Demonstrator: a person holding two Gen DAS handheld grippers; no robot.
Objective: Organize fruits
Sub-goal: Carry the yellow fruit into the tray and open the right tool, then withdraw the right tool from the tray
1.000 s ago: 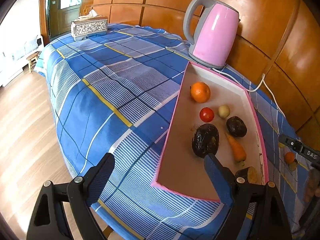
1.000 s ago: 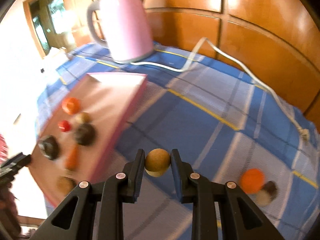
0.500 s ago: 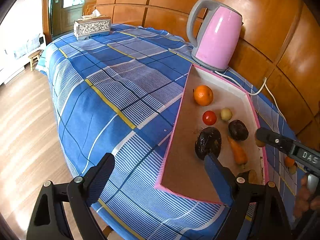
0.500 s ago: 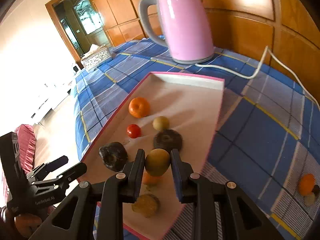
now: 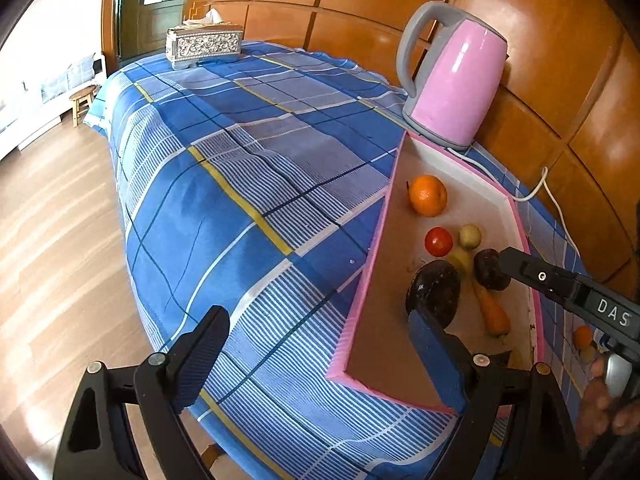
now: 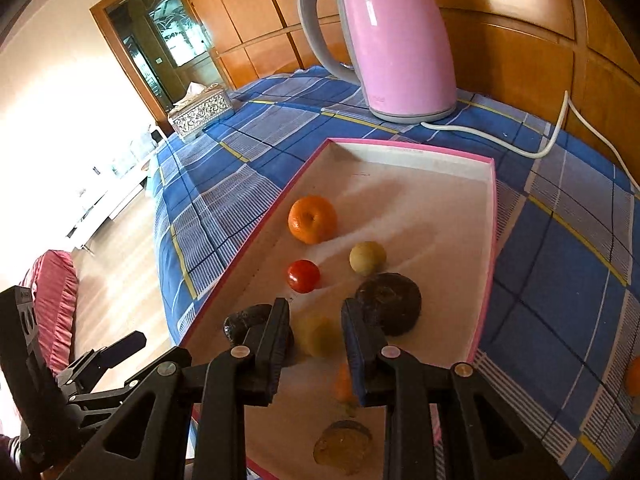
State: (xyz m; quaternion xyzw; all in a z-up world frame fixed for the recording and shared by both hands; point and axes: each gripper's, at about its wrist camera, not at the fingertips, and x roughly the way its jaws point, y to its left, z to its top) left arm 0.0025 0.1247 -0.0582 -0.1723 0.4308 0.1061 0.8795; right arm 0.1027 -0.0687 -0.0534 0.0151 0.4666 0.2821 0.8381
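A pink-rimmed tray lies on the blue checked cloth. It holds an orange, a tomato, a pale round fruit, two dark fruits, a carrot and a brown piece. My right gripper hangs low over the tray's near half, shut on a small yellowish fruit that looks blurred. My left gripper stands wide open over the tray's near left corner, with nothing between its fingers.
A pink kettle stands behind the tray, its white cord trailing right along the wooden wall. A tissue box sits at the far end. Small fruits lie on the cloth right of the tray. The table edge drops off to the left.
My right gripper has carried the yellowish fruit leftward from the cloth to above the tray and sunk closer to its floor. The left gripper has stayed in place.
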